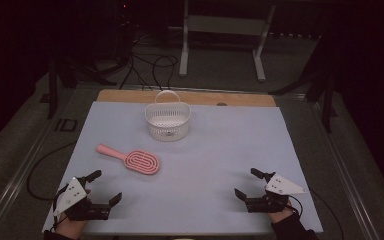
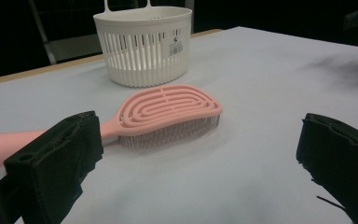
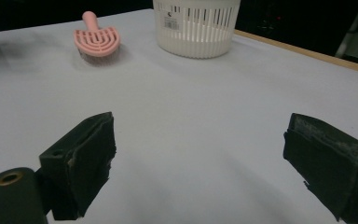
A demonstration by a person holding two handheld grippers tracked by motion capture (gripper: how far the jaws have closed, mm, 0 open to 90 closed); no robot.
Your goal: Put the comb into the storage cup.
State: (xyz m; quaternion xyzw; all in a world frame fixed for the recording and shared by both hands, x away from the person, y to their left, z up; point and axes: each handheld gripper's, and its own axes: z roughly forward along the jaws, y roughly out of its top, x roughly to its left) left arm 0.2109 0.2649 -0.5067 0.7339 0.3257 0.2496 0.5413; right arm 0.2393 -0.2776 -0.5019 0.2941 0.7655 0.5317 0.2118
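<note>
Pale bench (image 1: 230,150) carries a pink hairbrush (image 1: 132,159) near a white basket (image 1: 167,121); left tool (image 1: 107,187) and right tool (image 1: 245,183) gape empty.

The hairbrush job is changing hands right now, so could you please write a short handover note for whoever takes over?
Left gripper: open, empty, near the table's front left edge.
Right gripper: open, empty, at the front right.
Pink hairbrush: lying bristles down on the table cover, closer to the left gripper, handle pointing away to the left.
White basket: upright, behind the brush.
Done: nothing gripped yet.
Left: probably pick up the brush and put it in the basket.
</note>
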